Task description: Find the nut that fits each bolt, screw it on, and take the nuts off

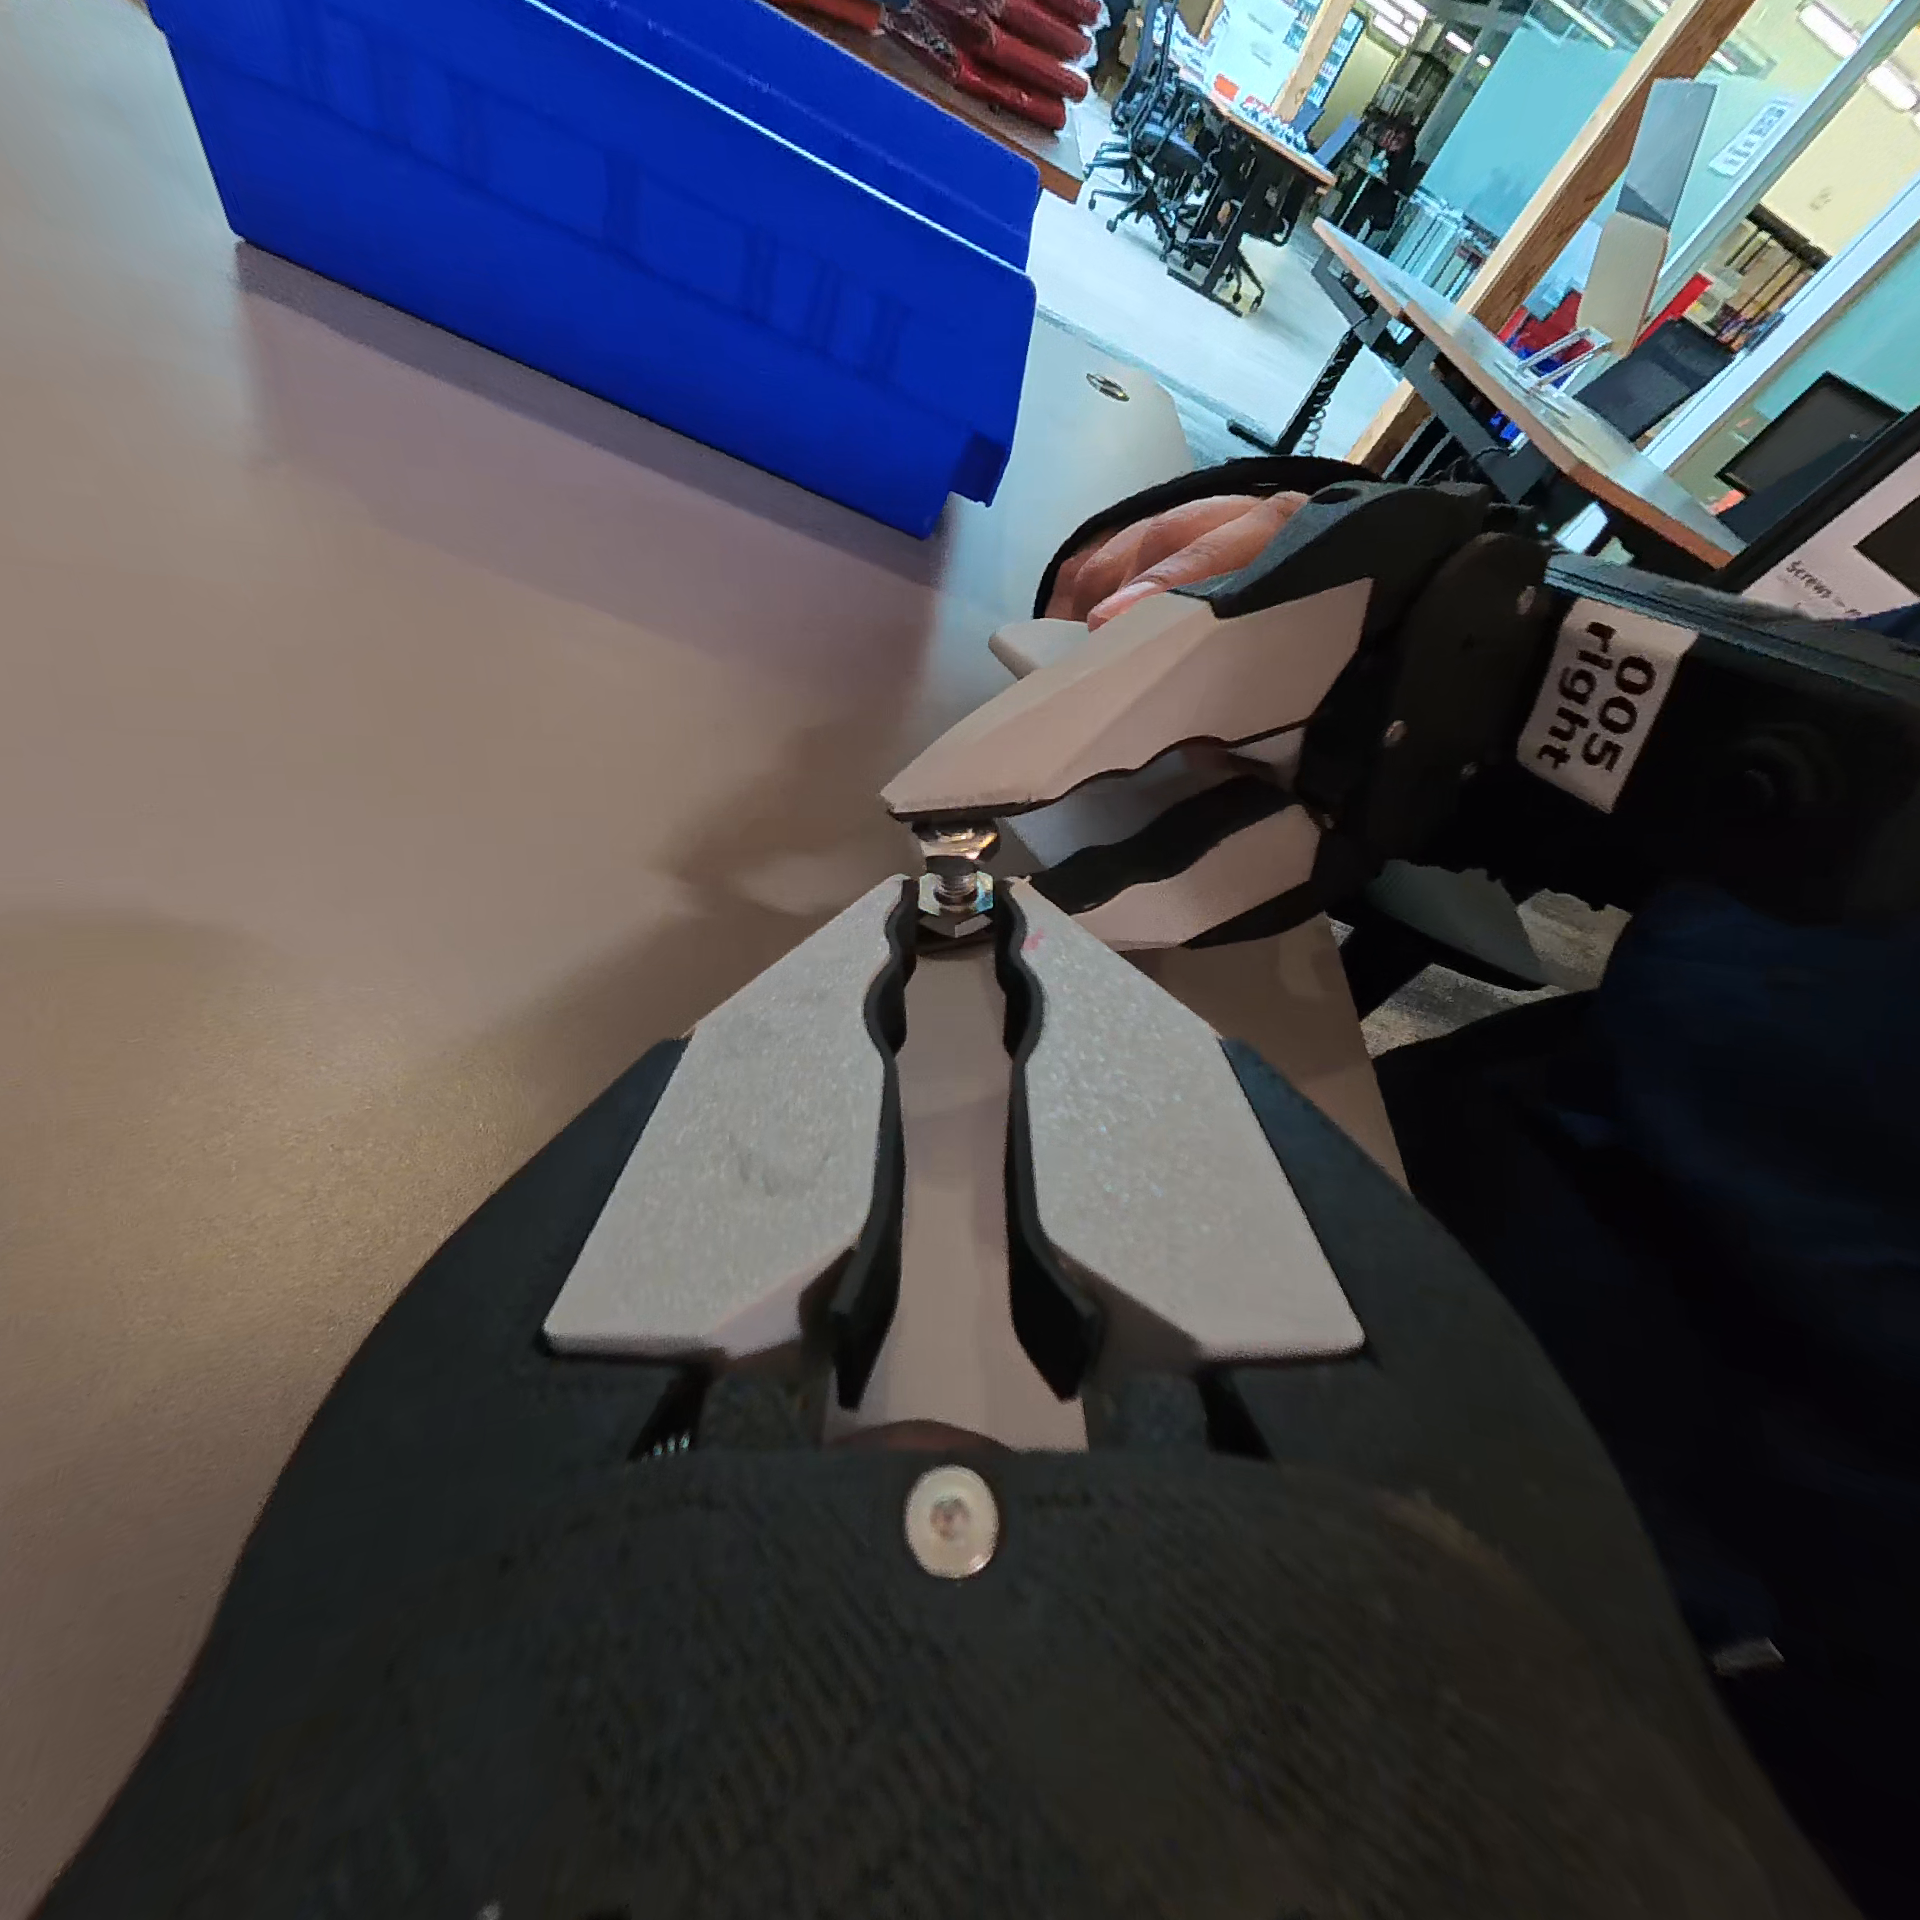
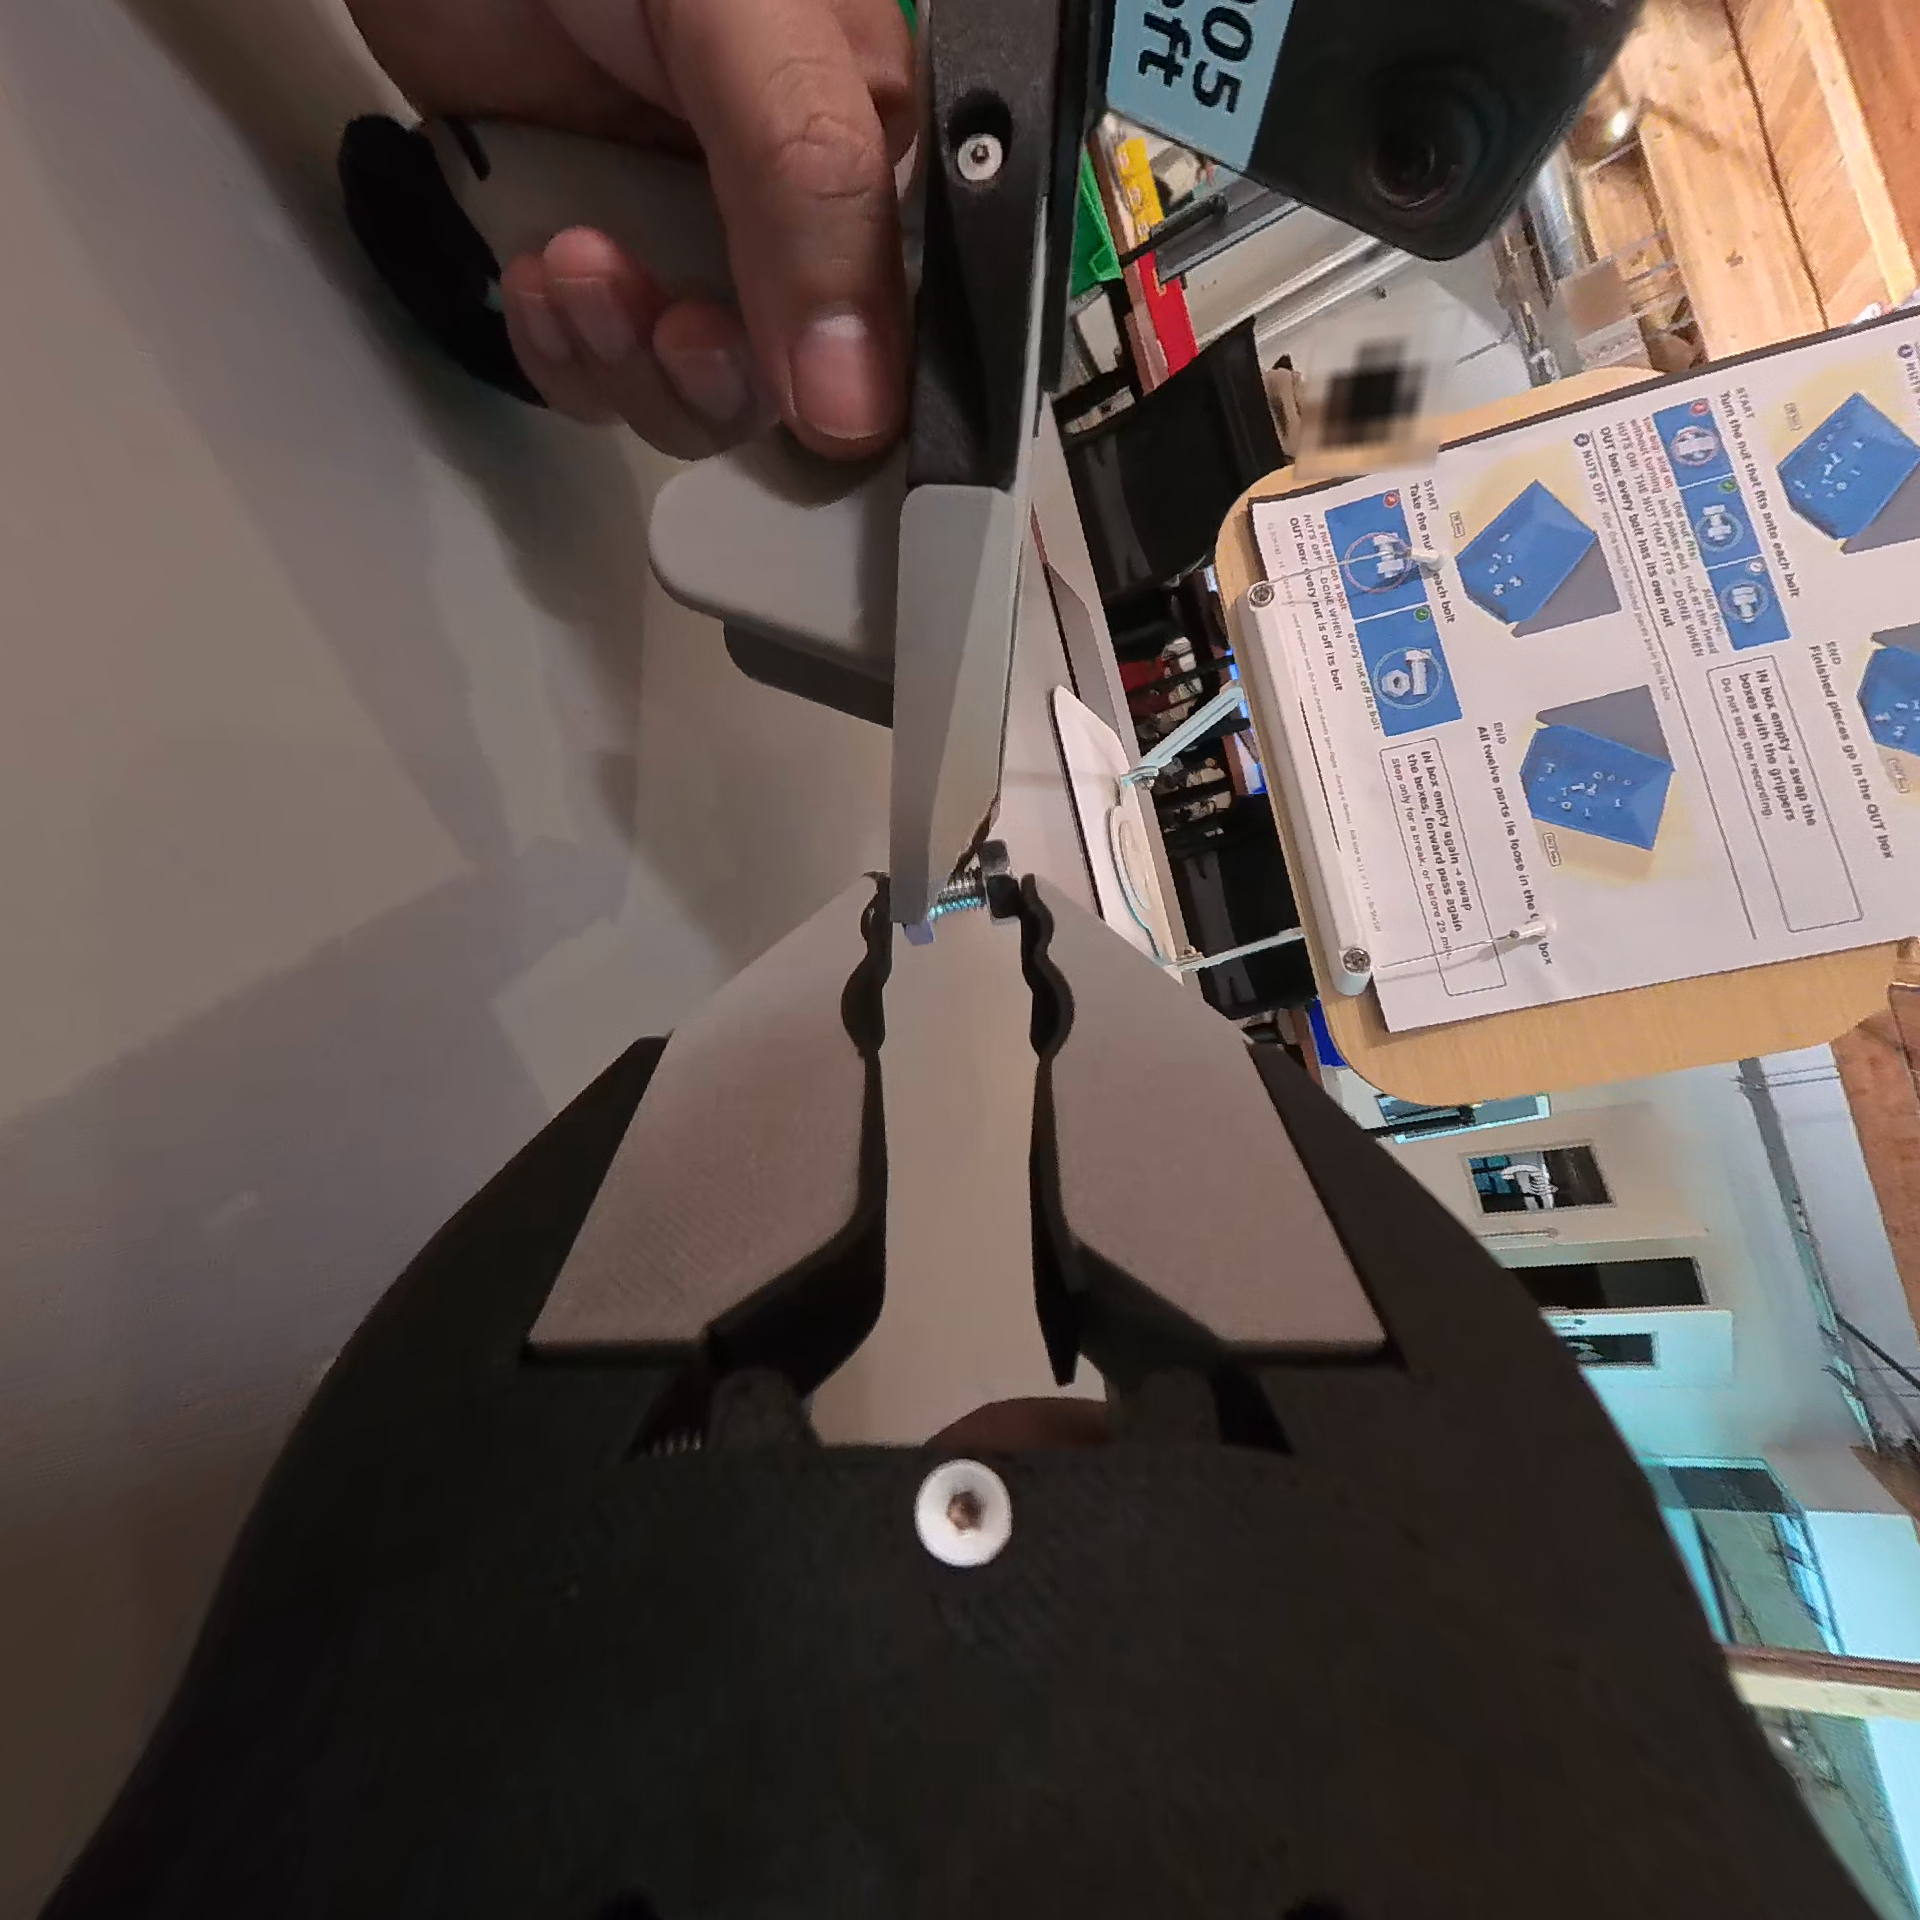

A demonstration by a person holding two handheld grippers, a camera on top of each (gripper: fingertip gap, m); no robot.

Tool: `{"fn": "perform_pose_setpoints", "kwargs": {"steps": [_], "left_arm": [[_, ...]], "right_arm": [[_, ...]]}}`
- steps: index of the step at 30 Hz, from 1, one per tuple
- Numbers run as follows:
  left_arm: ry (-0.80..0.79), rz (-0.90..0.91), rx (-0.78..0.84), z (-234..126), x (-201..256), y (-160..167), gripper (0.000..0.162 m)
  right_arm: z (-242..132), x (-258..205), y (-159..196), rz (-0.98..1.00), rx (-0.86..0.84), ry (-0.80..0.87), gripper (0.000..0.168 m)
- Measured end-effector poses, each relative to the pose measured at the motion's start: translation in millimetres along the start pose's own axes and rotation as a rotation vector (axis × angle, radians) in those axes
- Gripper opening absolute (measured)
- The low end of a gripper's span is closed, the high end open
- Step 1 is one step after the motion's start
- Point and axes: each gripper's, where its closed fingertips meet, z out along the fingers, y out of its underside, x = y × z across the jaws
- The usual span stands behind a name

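Note:
In the left wrist view my left gripper (image 1: pixel 951 916) is shut on a silver hex nut (image 1: pixel 951 923) above the table. A short silver bolt (image 1: pixel 951 885) stands in the nut, threads showing, head (image 1: pixel 951 837) up. My right gripper (image 1: pixel 966 847) comes in from the right, and its upper finger (image 1: pixel 1091 717) lies on the bolt head. In the right wrist view the right gripper (image 2: pixel 951 906) is closed around the bolt (image 2: pixel 958 900), with the dark head (image 2: pixel 997 883) against its right finger. The left gripper's fingers (image 2: pixel 951 675) come down edge-on over the shaft's other end.
A blue plastic bin (image 1: pixel 623 208) stands at the back of the pale table (image 1: pixel 312 727). A printed instruction sheet on a wooden board (image 2: pixel 1610 675) stands to the right. A person's hand (image 2: pixel 790 260) holds the left gripper. Desks and chairs lie beyond the table. My two grippers' fingertips are within a few centimetres of each other.

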Motion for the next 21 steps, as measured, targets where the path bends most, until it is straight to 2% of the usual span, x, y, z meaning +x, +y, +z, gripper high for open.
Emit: {"fn": "perform_pose_setpoints", "kwargs": {"steps": [10,12,15,18,20,21], "left_arm": [[0.035,0.01,0.059,-6.7,4.9,-10.9,0.012],[0.031,0.026,0.076,-8.4,5.3,-14.0,0.012],[0.03,0.043,0.107,-13.1,6.2,-20.4,0.012],[0.019,0.086,0.114,-15.1,7.8,-22.8,0.012],[0.031,0.124,0.107,-13.3,13.8,-22.6,0.012],[0.033,0.138,0.104,-12.0,16.2,-22.4,0.012]], "right_arm": [[-14.4,3.7,-10.2,0.181,0.133,-0.093,0.035],[-22.1,6.6,-14.2,0.297,0.2,-0.16,0.029],[-38.1,19.8,-23.2,0.533,0.34,-0.269,0.028],[-45.5,34.6,-29.6,0.758,0.442,-0.348,0.034],[-43.1,32.3,-31.7,0.878,0.453,-0.439,0.044],[-40.5,31.3,-32.0,0.921,0.449,-0.463,0.044]]}}
